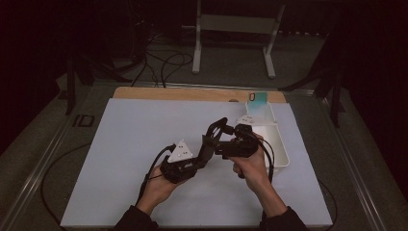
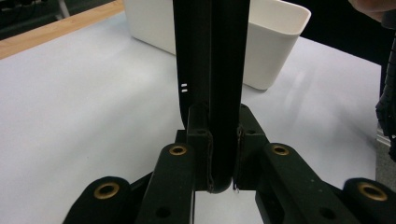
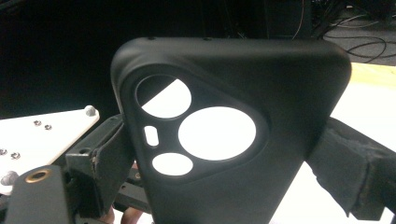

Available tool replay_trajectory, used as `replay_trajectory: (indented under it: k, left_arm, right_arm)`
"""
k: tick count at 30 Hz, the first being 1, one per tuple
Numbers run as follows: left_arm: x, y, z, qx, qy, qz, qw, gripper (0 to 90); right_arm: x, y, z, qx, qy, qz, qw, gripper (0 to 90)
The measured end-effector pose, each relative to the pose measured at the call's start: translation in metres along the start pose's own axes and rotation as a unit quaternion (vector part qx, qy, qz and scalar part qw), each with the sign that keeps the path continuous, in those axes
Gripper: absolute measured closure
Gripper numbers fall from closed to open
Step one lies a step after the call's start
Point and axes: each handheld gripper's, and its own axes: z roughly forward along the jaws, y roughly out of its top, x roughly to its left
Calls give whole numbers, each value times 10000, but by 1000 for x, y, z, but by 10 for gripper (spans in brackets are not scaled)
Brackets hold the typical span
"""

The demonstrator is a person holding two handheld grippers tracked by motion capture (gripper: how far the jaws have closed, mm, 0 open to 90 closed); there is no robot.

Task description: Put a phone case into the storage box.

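Right now both grippers meet above the middle of the white surface (image 1: 120,159), and a black phone case (image 3: 233,140) sits between them. In the left gripper view, the left gripper (image 2: 223,140) has its jaws closed tight on the case's thin edge, so the case (image 2: 211,70) stands up on edge straight ahead of the camera. From above, the left gripper (image 1: 208,144) angles up toward the right gripper (image 1: 226,130), with the case (image 1: 215,131) lifted clear of the surface just left of a white bin (image 1: 281,154). The right gripper view shows the case's back face-on, with its camera cutouts open to the bright surface behind. Black jaws flank the case on either side there; whether the right gripper's own jaws press on it I cannot tell. The bin (image 2: 275,42) lies at the surface's right edge, beside the right hand (image 1: 252,166). A small teal item (image 1: 257,99) stands at the far edge, just behind the bin. The left hand (image 1: 159,185) sits nearer the front edge, its grey plate (image 1: 180,151) on top.
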Motion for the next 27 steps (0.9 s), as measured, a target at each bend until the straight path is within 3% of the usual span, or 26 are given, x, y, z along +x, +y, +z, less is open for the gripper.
replay_trajectory:
  k: [6,10,13,22,27]
  left_arm:
    - [-1,-1,0,-4,9,29,10000,786]
    - [1,0,-1,-17,-129,-40,9999,613]
    - [3,-1,-3,-7,-60,-114,9999,498]
    - [12,-7,-15,-150,539,-398,9976,182]
    - [19,-15,-26,-243,849,-402,9953,102]
  right_arm:
    - [1,0,0,-3,10,-123,9999,138]
    - [0,-1,0,-40,59,-71,9999,142]
    - [-2,-1,-1,-48,34,-63,10000,142]
    - [-3,-1,0,21,-8,-113,9999,141]
    - [-4,-1,0,16,-40,-127,9999,141]
